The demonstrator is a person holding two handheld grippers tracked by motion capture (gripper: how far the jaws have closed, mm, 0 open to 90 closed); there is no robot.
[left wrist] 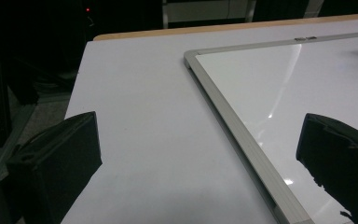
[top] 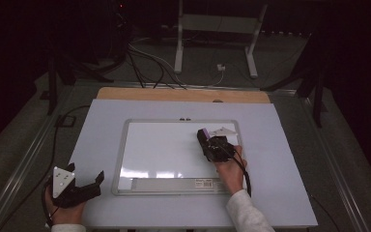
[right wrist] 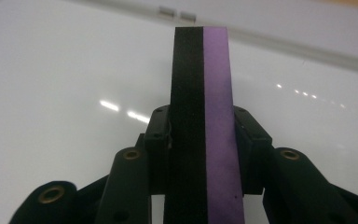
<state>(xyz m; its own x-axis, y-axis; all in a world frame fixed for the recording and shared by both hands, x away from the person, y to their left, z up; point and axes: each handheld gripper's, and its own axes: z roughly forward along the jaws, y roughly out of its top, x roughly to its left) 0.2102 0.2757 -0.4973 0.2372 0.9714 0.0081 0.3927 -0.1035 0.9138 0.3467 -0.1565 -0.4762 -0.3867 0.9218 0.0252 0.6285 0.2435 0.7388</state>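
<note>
Centrally, the right gripper is clamping its jaws on a purple-and-black eraser over the whiteboard; the left gripper, jaws gaping and holding nothing, is resting on the table beside the board's frame.

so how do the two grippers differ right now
The right gripper is shut on a black and purple eraser; the left gripper stands open, nothing between its jaws. The right gripper is over the whiteboard; the left gripper sits by the table's near left corner, off the whiteboard. Both are black, each held in one hand.
</note>
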